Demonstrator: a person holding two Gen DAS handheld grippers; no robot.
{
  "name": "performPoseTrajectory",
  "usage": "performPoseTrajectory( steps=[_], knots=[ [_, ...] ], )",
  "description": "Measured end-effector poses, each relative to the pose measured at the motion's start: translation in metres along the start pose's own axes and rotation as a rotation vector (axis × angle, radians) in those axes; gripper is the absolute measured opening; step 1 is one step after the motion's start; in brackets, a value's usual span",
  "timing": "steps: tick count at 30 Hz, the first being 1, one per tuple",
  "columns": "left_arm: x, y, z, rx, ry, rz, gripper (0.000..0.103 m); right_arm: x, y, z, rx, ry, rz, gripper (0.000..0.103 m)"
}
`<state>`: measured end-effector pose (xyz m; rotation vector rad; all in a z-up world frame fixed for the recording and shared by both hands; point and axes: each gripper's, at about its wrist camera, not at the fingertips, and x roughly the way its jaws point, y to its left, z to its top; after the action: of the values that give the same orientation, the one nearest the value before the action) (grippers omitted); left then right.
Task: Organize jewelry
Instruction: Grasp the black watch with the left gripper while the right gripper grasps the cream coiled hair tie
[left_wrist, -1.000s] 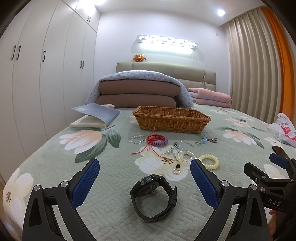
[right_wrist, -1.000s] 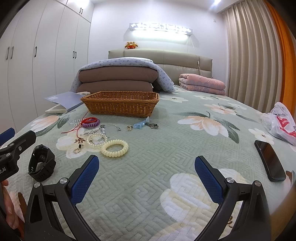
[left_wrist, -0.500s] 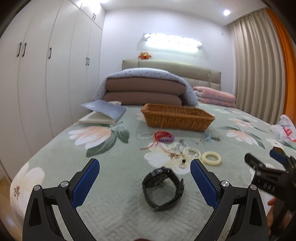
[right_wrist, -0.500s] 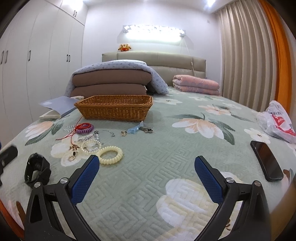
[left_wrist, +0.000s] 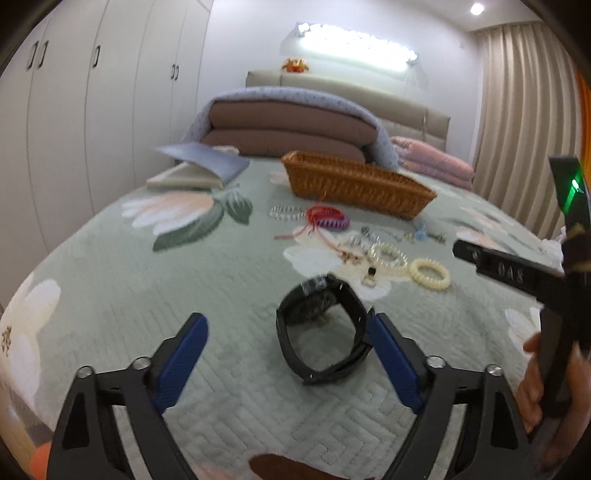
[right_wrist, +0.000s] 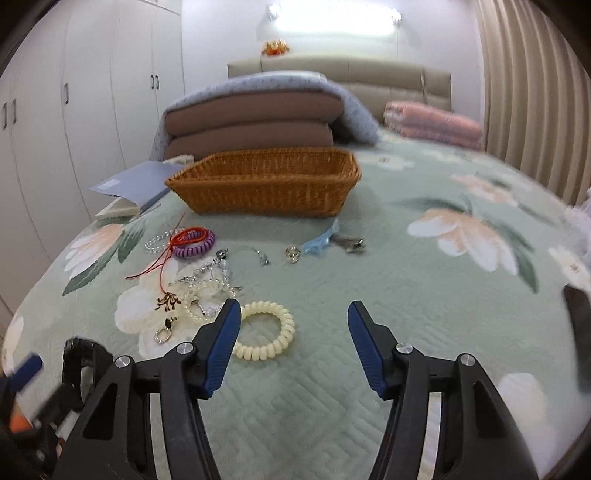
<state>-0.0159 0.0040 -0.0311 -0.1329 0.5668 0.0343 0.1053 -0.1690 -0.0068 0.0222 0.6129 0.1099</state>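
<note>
— What's along the bed (right_wrist: 369, 369), starting at the left?

— An open book (right_wrist: 129, 182) at the left edge, then the wicker basket (right_wrist: 266, 181) in the middle, near the folded quilts (right_wrist: 251, 122). I cannot see whether anything lies in the basket; its near wall hides the bottom.

— And the jewelry?

— All loose on the bedspread in front of the basket: a clear bead bracelet (right_wrist: 157, 242), a red cord (right_wrist: 168, 254) over a purple coil band (right_wrist: 195, 245), a tangle of silver and pearl pieces (right_wrist: 207, 288), a cream coil band (right_wrist: 264, 330), and further right a small ring (right_wrist: 292, 254) and a blue clip (right_wrist: 319, 242) with keys.

— The watch?

— The black watch (left_wrist: 321, 328) lies nearest, between the left tongs (left_wrist: 288, 336). They are closing, still wide; the right pad sits just beside the strap, the left pad well apart.

— The right tongs?

— The right tongs (right_wrist: 293, 328) are closing too, about half wide, holding nothing. Their left pad overlaps the cream band's edge; most of the band shows between the pads.
</note>
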Motion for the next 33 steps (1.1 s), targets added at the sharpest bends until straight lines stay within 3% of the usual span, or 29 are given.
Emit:
performPoseTrajectory(
  steps=[2, 6, 10, 19, 21, 23, 25, 33],
  knots=[
    [0.005, 0.002, -0.003, -0.019, 0.023, 0.011, 0.074, 0.011, -0.004, 0.005, 0.029, 0.035, 0.029, 0.063],
    [0.013, 0.017, -0.004, -0.121, 0.051, -0.015, 0.071, 0.023, -0.002, 0.007, 0.029, 0.062, 0.057, 0.062],
    [0.013, 0.026, -0.003, -0.182, 0.050, -0.052, 0.071, 0.033, 0.003, 0.003, 0.000, 0.104, 0.067, 0.052],
    [0.026, 0.011, -0.001, -0.108, 0.080, 0.039, 0.067, 0.049, 0.015, -0.001, -0.059, 0.169, 0.009, 0.050],
    [0.026, 0.011, 0.000, -0.106, 0.081, 0.042, 0.067, 0.042, 0.011, -0.001, -0.039, 0.136, -0.017, 0.050],
    [0.025, 0.013, -0.001, -0.109, 0.076, 0.035, 0.067, 0.024, 0.007, 0.000, -0.026, 0.055, 0.020, 0.050],
    [0.025, 0.014, -0.001, -0.107, 0.072, 0.030, 0.067, 0.018, 0.004, 0.003, -0.023, 0.034, 0.015, 0.050],
    [0.025, 0.013, -0.002, -0.097, 0.065, 0.031, 0.067, 0.046, -0.001, 0.002, -0.007, 0.174, 0.018, 0.051]
  ],
)
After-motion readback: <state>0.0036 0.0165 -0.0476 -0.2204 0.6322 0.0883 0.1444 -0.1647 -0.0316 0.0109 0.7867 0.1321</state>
